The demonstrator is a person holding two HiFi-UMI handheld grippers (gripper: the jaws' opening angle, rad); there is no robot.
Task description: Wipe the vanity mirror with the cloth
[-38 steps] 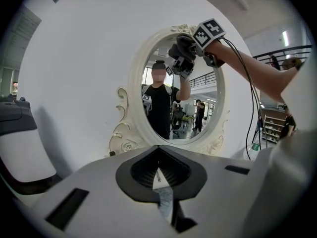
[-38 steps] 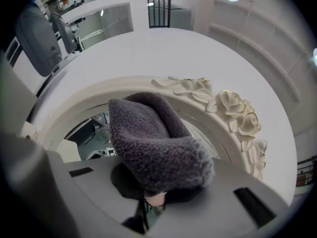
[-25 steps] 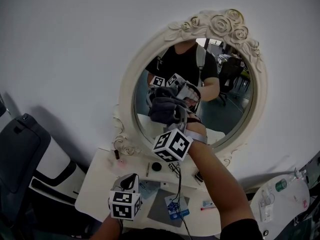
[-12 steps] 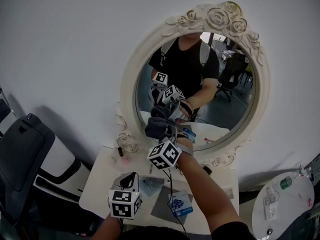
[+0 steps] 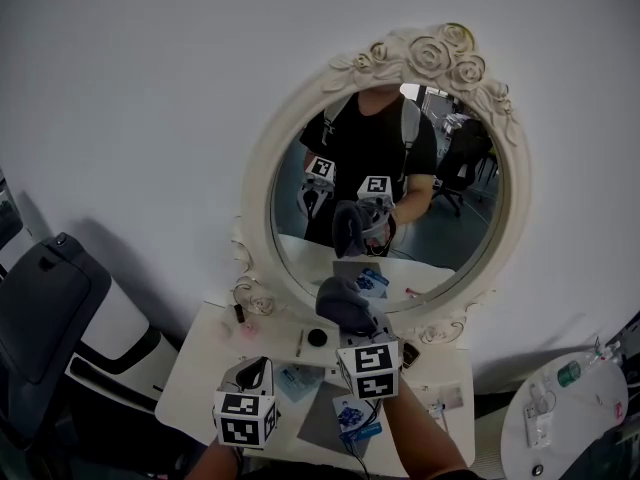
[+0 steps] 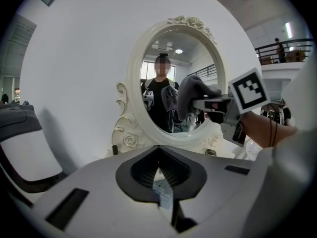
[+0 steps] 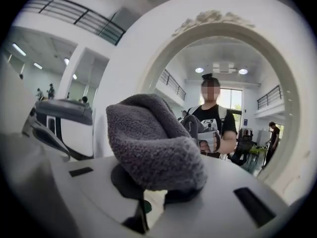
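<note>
The oval vanity mirror [image 5: 455, 218] in its white rose-carved frame [image 5: 258, 168] stands on the vanity table [image 5: 205, 358]. My right gripper [image 5: 350, 318] is shut on a bunched grey cloth [image 5: 343, 301], held low in front of the mirror's bottom rim and apart from the glass. In the right gripper view the cloth [image 7: 153, 143] bulges over the right gripper [image 7: 158, 195], with the mirror [image 7: 247, 113] beyond. The left gripper view shows the cloth [image 6: 190, 95] before the mirror [image 6: 163, 68]. My left gripper [image 5: 252, 370] hovers over the table's front left, shut and holding nothing [image 6: 159, 175].
The table carries a small black round item [image 5: 317, 337], a grey pad [image 5: 322, 418], a blue packet [image 5: 352, 416] and several small bits. A dark chair [image 5: 50, 308] stands at the left. A round side table [image 5: 560, 408] with a bottle is at the right.
My right gripper has come down with the cloth from the mirror's middle to its bottom rim and drawn back from the glass. The left gripper has barely moved.
</note>
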